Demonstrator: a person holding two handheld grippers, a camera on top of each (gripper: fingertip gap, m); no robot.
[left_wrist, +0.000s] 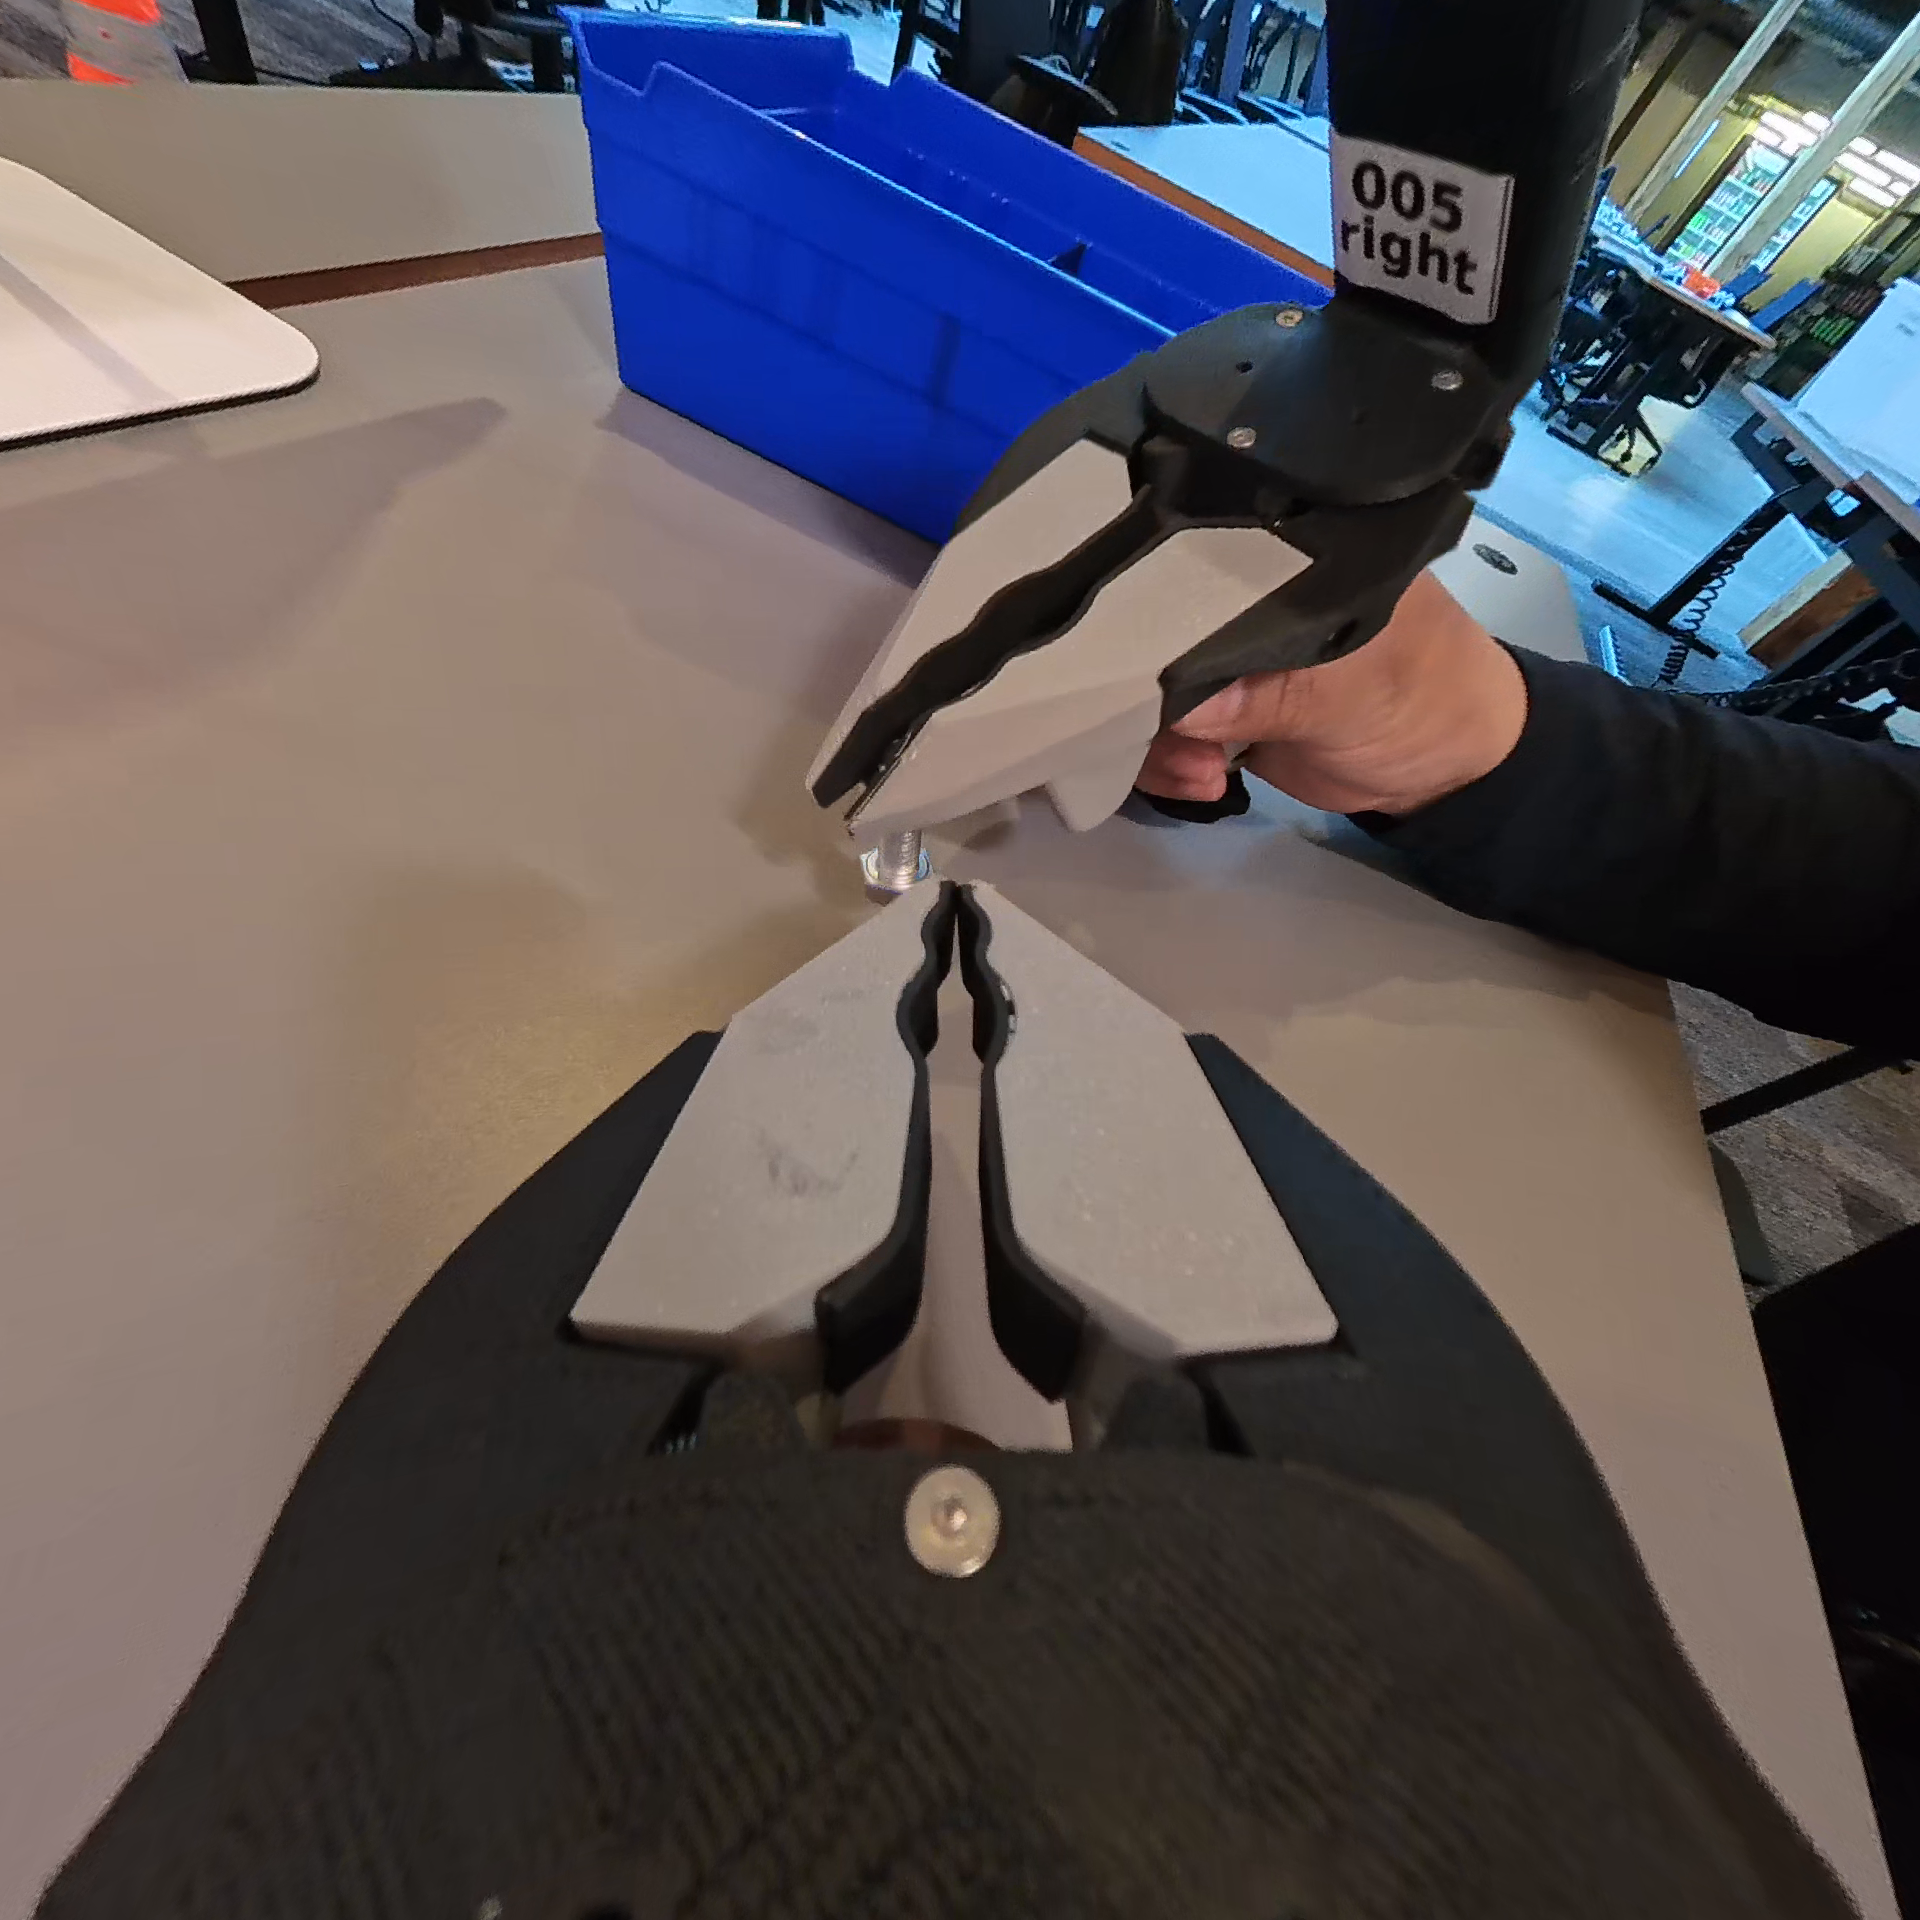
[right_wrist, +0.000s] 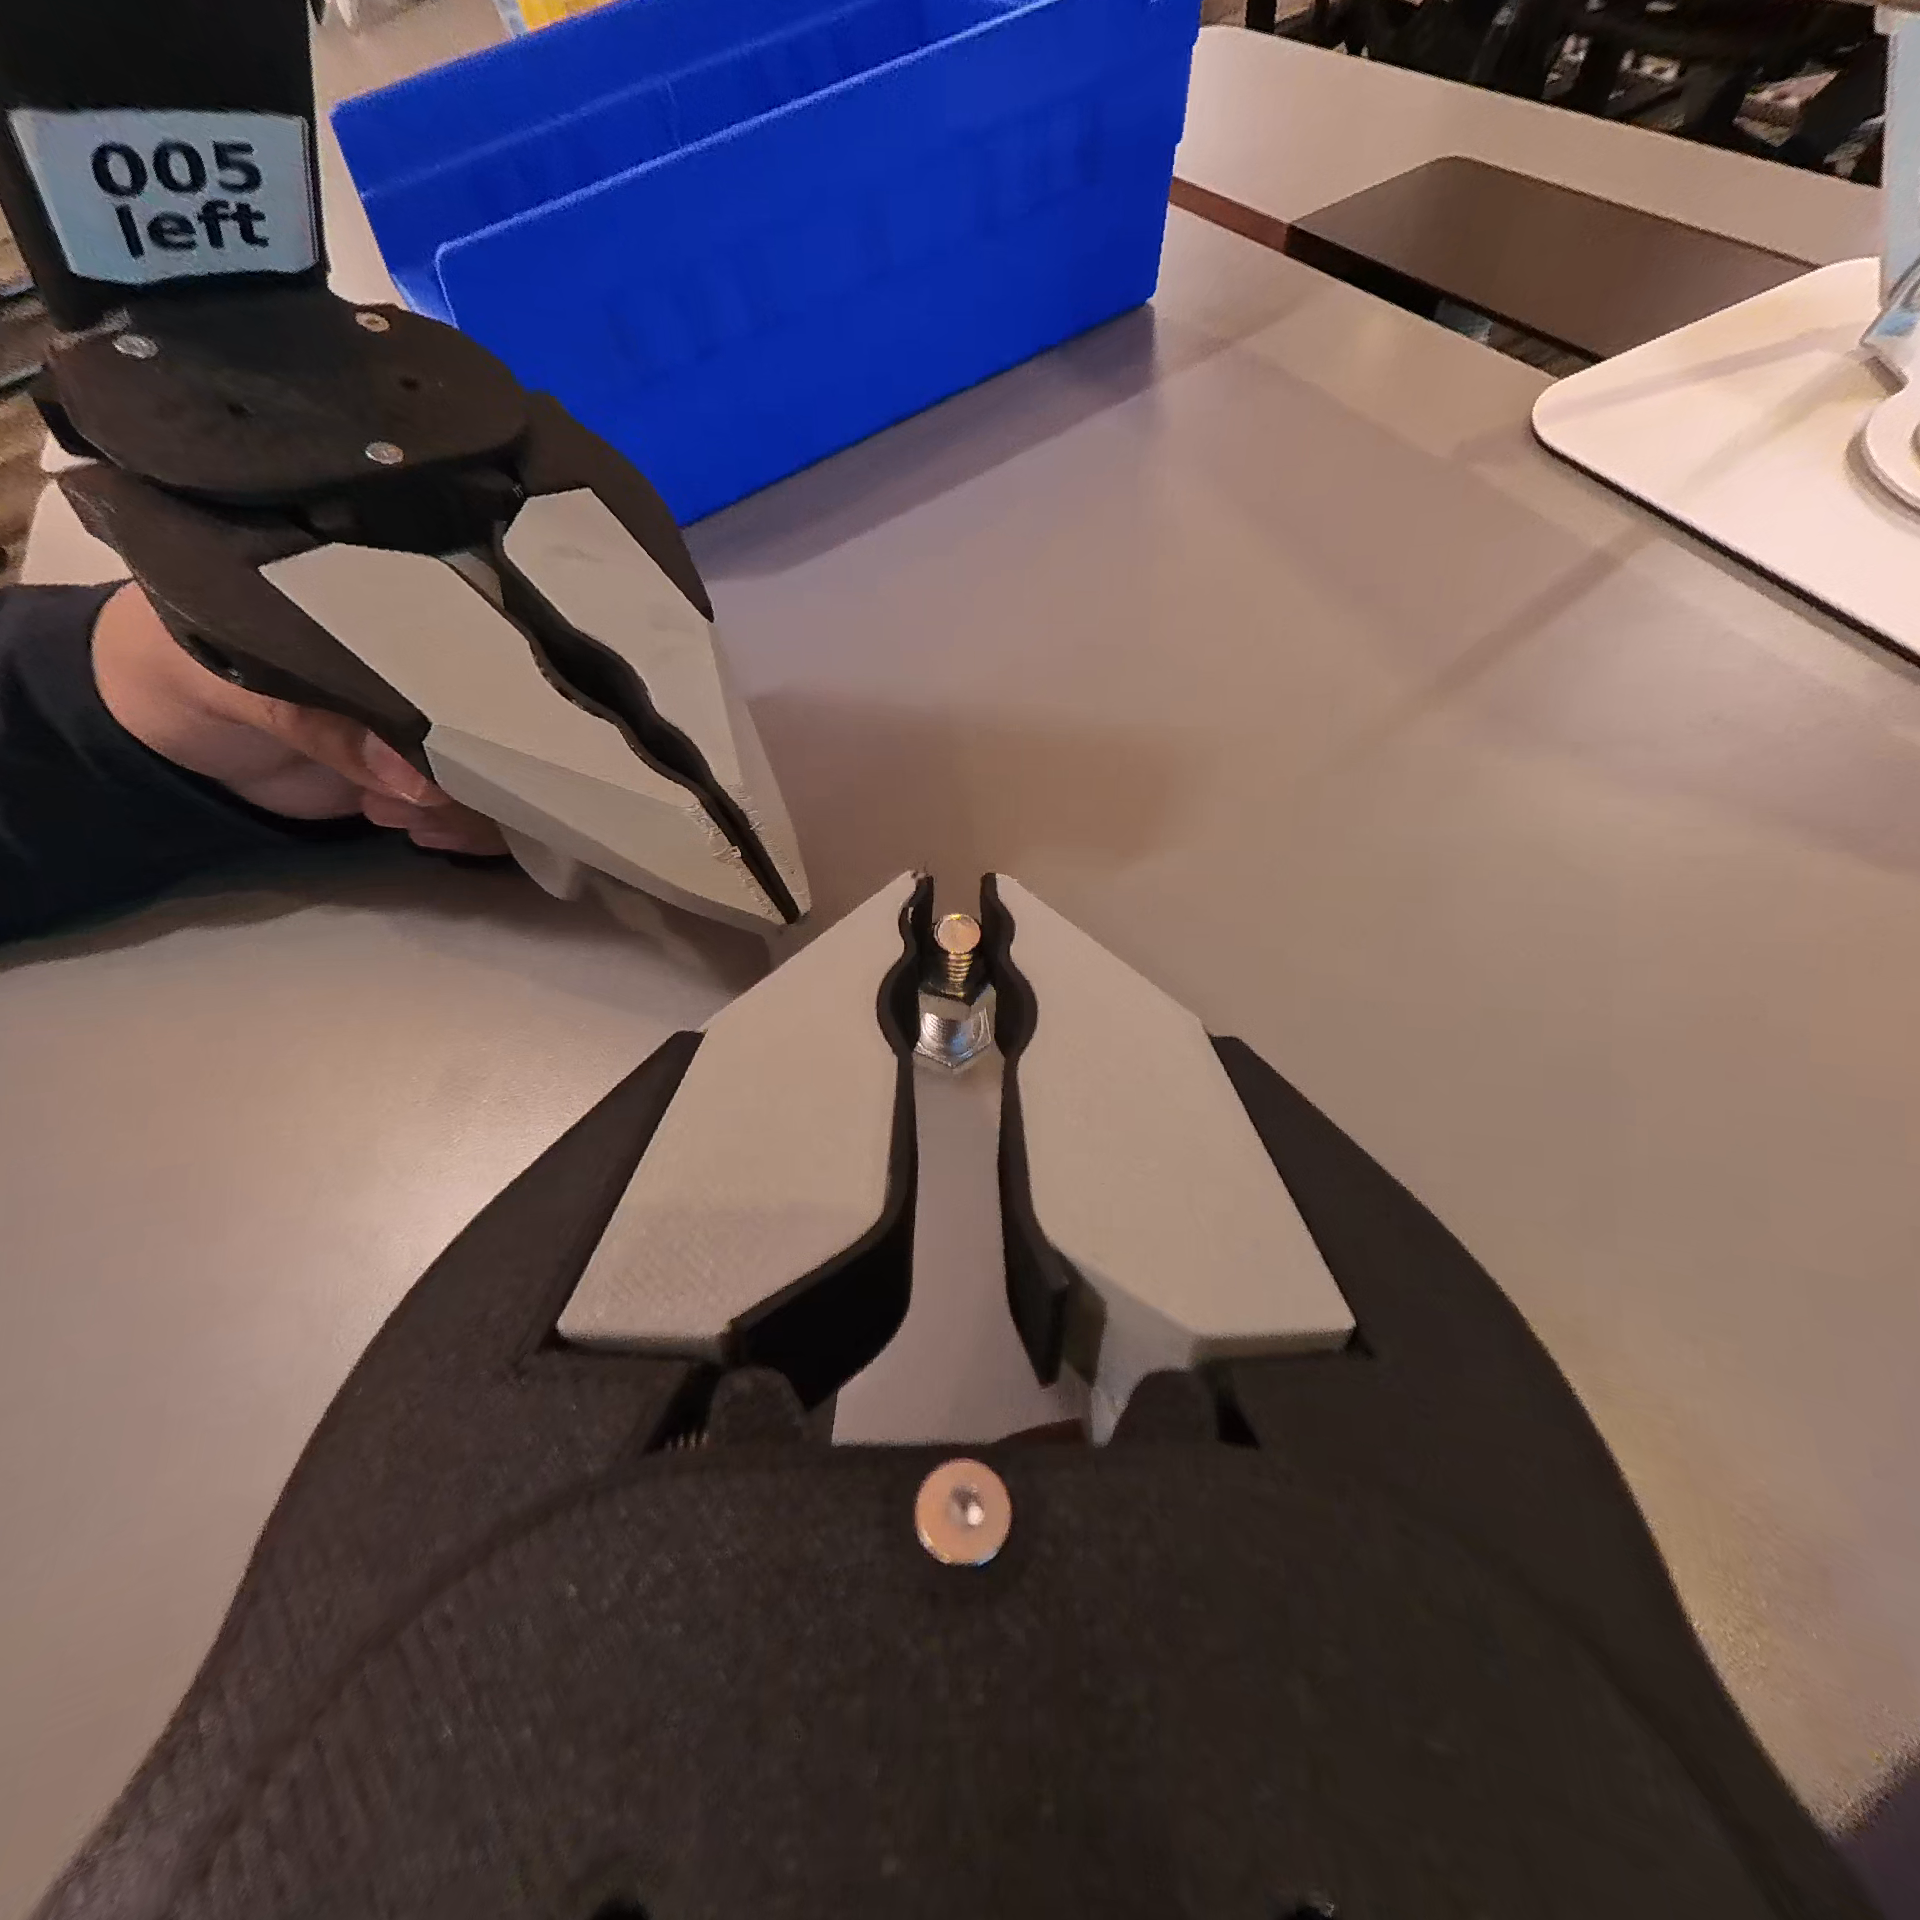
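Observation:
A silver bolt (right_wrist: 954, 940) with a hex nut (right_wrist: 954, 1023) threaded on it stands upright on the grey table (right_wrist: 1351, 831). My right gripper (right_wrist: 956, 894) is shut on the bolt, with the nut sitting in the wavy recess between its pads. In the left wrist view the right gripper (left_wrist: 862, 816) comes down from the upper right onto the top of the bolt (left_wrist: 902, 857). My left gripper (left_wrist: 956, 896) is shut and empty, its tips just beside the bolt, low over the table. It also shows in the right wrist view (right_wrist: 784, 904), angled in from the left.
A blue plastic bin (left_wrist: 883, 260) stands on the table behind both grippers, also seen in the right wrist view (right_wrist: 779, 239). A white flat stand base (left_wrist: 125, 312) lies on the far side of the table (left_wrist: 416, 727). A hand and dark sleeve (left_wrist: 1558, 810) hold the right gripper. The grippers are tip to tip, or close to it.

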